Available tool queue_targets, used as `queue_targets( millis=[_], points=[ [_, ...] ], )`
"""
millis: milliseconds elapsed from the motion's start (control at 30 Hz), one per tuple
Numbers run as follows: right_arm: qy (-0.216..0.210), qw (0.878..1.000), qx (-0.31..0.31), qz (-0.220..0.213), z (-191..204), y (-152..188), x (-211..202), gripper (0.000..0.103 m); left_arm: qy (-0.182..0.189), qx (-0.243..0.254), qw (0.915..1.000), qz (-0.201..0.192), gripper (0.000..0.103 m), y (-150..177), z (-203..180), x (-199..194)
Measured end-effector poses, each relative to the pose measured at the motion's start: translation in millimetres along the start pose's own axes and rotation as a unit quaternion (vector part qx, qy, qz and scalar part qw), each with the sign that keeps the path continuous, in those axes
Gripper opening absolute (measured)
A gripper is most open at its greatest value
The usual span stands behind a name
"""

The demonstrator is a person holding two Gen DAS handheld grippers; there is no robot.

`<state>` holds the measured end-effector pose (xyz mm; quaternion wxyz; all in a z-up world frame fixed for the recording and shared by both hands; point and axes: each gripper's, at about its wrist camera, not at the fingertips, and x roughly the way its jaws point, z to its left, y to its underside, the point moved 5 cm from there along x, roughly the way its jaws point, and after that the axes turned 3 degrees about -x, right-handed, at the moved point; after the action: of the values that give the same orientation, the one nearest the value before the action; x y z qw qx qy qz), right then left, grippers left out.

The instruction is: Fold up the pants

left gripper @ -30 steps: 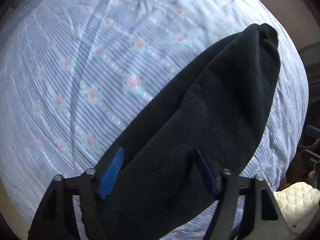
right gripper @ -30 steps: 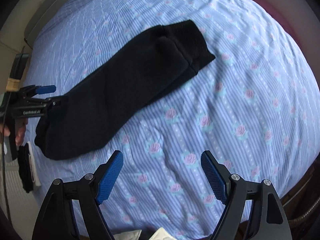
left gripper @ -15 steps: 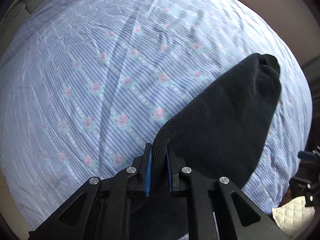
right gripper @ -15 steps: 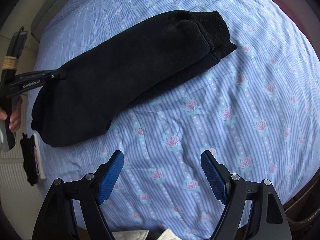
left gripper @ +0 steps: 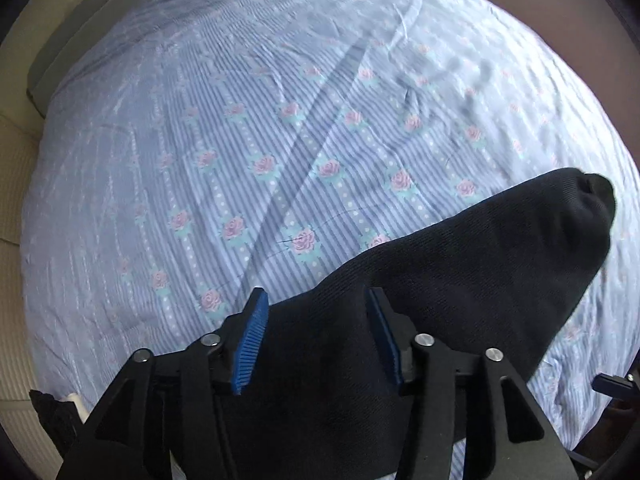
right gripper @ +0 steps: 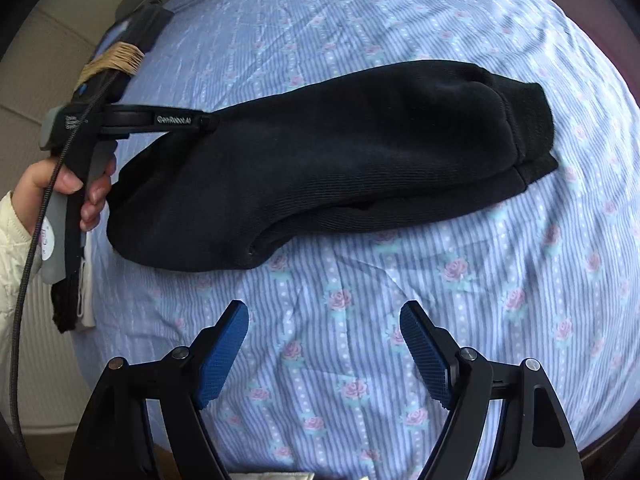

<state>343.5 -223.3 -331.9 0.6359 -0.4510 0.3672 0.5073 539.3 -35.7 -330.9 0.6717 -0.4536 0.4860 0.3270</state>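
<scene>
Clamped on the cloth half a second ago, the left gripper is opening, released above the folded black pants lying on the bed; the right gripper hangs empty, wide apart, over bare sheet near the bed's edge.

Two black-framed grippers, left gripper and right gripper, are fitted with ribbed blue pads and silver screws; white lettering, a tan cord wrap, a braided black cable and a cream quilted sleeve are recorded at nine o'clock.
</scene>
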Motion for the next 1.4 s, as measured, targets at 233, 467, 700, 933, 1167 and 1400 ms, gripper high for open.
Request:
queue_targets(
  millis=[233,467,700,933,1167,1400],
  points=[
    [-0.039,0.995,-0.094,-0.005,28.8,-0.4,12.5,0.076,0.011,-0.131,0.9893,-0.064,0.070,103.1,48.4,-73.2],
    [-0.078,0.987,-0.140,0.021,56.0,-23.8,46.5,0.071,0.158,-0.453,0.8774,0.022,0.069,212.1,96.7,-13.3],
    [-0.103,0.983,-0.139,0.067,62.5,-45.5,75.6,0.066,0.220,-0.532,0.8179,0.007,0.069,205.2,99.5,22.2],
    [-0.115,0.984,-0.132,0.045,68.9,-59.2,66.9,0.066,0.196,-0.516,0.8337,0.008,0.029,162.2,114.3,28.8],
    [-0.109,0.979,-0.171,0.011,87.2,-68.5,58.9,0.066,0.168,-0.498,0.8506,-0.006,0.027,138.9,124.7,11.4],
    [-0.134,0.986,-0.089,0.047,70.9,-70.6,103.1,0.068,0.185,-0.502,0.8447,0.014,0.028,152.7,127.2,25.0]
  ],
)
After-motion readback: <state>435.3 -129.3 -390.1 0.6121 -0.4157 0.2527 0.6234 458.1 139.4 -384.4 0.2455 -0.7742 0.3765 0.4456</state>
